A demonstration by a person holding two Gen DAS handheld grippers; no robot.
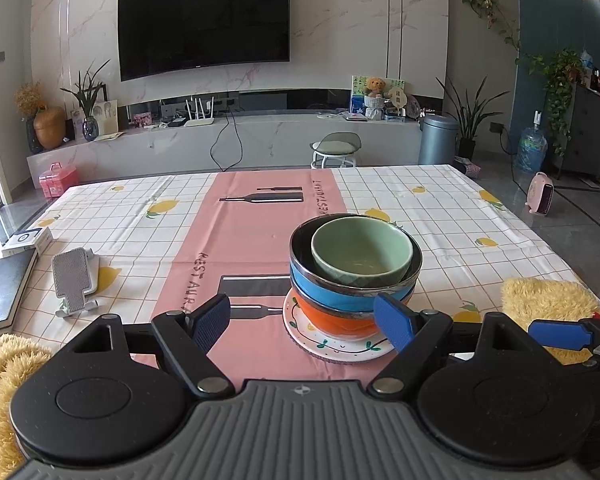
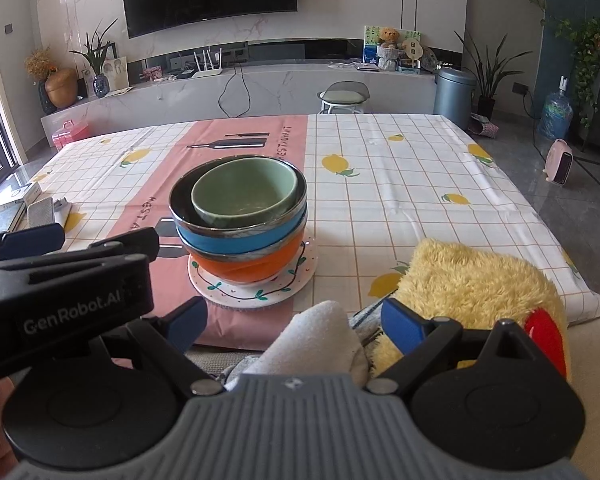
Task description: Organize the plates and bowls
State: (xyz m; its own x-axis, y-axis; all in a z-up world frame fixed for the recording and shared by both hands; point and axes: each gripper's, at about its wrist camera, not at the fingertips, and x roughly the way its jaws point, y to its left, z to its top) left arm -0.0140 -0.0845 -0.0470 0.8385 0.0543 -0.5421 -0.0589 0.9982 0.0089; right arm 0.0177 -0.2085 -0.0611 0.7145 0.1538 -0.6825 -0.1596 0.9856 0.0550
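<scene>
Right now both of my tools are spread wide with nothing between their blue pads. From the left wrist view, my left gripper (image 1: 304, 320) hangs low over the pink runner (image 1: 240, 248) of the tablecloth (image 1: 440, 208), just short of the stack, its right pad overlapping the stack's near edge in the picture, though I cannot tell whether it touches. The stack stands on the runner near the table's near edge: a white plate (image 1: 340, 346) with a leafy vine pattern at the bottom, an orange bowl (image 1: 332, 322) on it, a blue bowl (image 1: 328, 290) nested in that, and a green bowl (image 1: 362, 254) sitting inside the blue one, leaning toward its right wall. My right gripper (image 2: 296, 322) is held back off the table's edge, further from the stack, with a pale folded cloth (image 2: 320, 340) between its fingers' reach and a fluffy yellow thing (image 2: 472, 280) just to its right. In that view my left tool crosses the lower left corner. A grey-faced stand (image 1: 74, 280) rests on the checks well left of the stack.
</scene>
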